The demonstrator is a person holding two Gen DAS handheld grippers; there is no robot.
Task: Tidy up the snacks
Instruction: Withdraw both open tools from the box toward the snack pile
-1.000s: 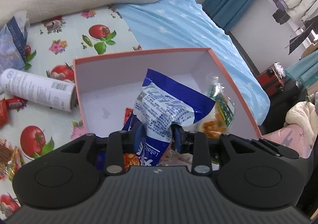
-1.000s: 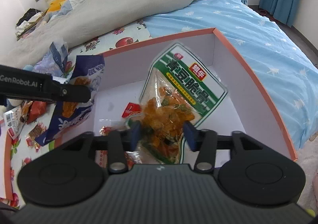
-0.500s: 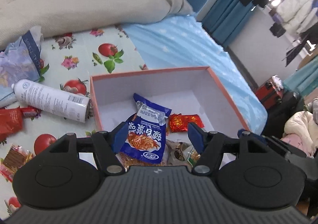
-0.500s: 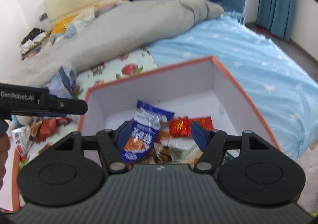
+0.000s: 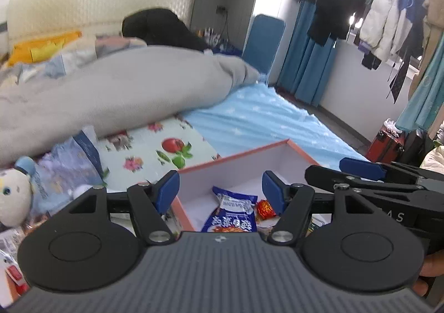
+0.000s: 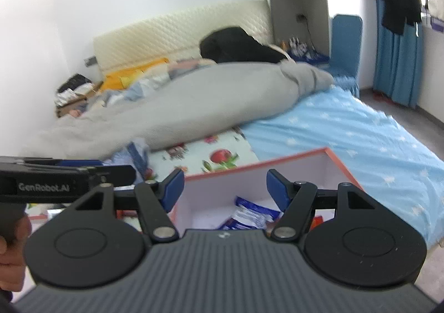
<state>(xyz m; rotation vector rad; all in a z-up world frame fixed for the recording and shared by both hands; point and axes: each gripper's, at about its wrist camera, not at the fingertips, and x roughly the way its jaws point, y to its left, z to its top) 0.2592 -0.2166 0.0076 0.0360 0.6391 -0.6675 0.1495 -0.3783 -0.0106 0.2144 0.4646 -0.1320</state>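
An orange-rimmed white box [image 5: 236,157] [image 6: 277,160] sits on the bed below both grippers. Inside lie a blue snack bag [image 5: 231,215] [image 6: 249,214] and a small red packet [image 5: 265,208]. My left gripper [image 5: 220,192] is open and empty, raised above the box's near left corner. My right gripper [image 6: 224,188] is open and empty, raised above the box too. The right gripper's side shows at the right in the left wrist view [image 5: 360,171]. The left gripper's side shows at the left in the right wrist view [image 6: 66,177].
A fruit-print cloth [image 5: 155,152] covers the bed left of the box. A crumpled blue-and-white bag [image 5: 72,157] and a plush toy [image 5: 14,196] lie at the left. A grey duvet [image 5: 111,90] is piled behind. A blue sheet [image 5: 272,121] is to the right.
Both grippers let go of their snack bags into the box, opened wide, and rose and tilted up away from it. The green pea bag is out of sight now.
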